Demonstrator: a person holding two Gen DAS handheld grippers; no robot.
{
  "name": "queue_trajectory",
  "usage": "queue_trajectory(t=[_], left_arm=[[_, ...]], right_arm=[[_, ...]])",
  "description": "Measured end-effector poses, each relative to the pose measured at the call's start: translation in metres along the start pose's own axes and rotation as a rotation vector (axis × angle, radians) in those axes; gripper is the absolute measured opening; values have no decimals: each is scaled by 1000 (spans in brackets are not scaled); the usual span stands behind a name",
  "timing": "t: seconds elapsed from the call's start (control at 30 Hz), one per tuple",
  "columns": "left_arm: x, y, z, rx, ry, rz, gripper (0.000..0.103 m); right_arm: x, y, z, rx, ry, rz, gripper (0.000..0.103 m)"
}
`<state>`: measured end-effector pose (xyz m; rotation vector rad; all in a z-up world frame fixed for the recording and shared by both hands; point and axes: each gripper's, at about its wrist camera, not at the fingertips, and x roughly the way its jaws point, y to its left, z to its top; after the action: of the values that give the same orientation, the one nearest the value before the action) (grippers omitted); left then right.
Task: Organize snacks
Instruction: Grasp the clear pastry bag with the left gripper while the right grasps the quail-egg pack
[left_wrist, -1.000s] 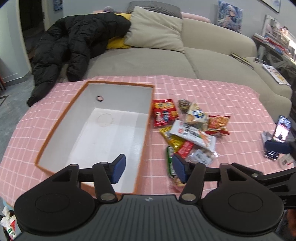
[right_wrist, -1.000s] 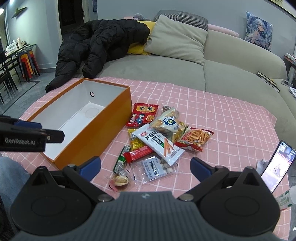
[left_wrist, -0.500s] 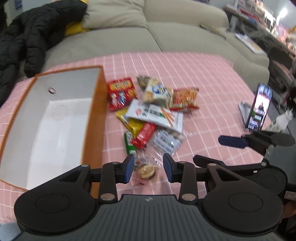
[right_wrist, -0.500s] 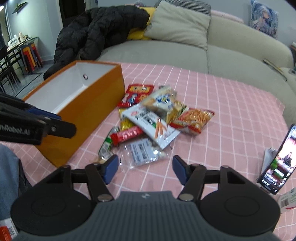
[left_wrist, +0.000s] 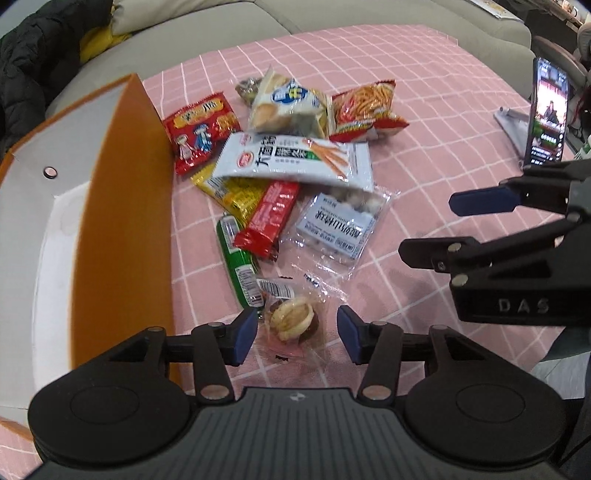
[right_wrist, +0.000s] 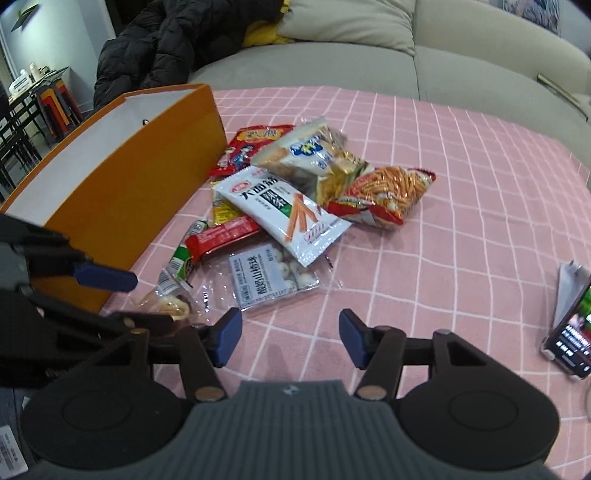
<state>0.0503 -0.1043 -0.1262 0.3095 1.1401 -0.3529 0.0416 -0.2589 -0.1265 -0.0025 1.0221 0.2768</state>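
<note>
**Loose film may slip the grip**

We have the small clear-wrapped round pastry (left_wrist: 291, 320) at the near edge of the snack pile, between our left gripper (left_wrist: 297, 334)'s half-spread, opening jaws, untouched. They could pinch only film, or snag the green stick packet (left_wrist: 238, 260). Our right gripper (right_wrist: 290, 338) hangs half-open, empty, over the pink-checked bench (right_wrist: 461, 206); the orange cardboard box (left_wrist: 125, 206) sits left.

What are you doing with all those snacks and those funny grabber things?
A person is sorting snacks with two tongs. The left tongs are opening around a small clear-wrapped walnut treat at the near end of the pile, not pinching it. The right tongs hang open over the pink tablecloth, holding nothing. The orange box beside the pile shows no snacks inside.
</note>
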Motion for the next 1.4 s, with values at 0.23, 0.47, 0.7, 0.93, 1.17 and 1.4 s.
queue_trajectory(t=[0.23, 0.47, 0.7, 0.93, 1.17, 1.4], left_arm=[[20, 2, -5, 5, -3, 16, 59], [28, 1, -3, 0, -27, 4, 50], [13, 11, 1, -80, -55, 29, 40], [-13, 49, 11, -396, -102, -40, 40], [-17, 64, 20, -482, -98, -35, 40], [-20, 77, 18, -527, -82, -48, 40]], right_arm=[[14, 1, 0, 24, 28, 35, 61], [26, 3, 2, 33, 50, 43, 61], [31, 3, 11, 108, 52, 31, 66], [47, -3, 30, 327, 69, 1, 67], [69, 0, 44, 484, 75, -123, 67], [88, 13, 55, 490, 87, -164, 70]])
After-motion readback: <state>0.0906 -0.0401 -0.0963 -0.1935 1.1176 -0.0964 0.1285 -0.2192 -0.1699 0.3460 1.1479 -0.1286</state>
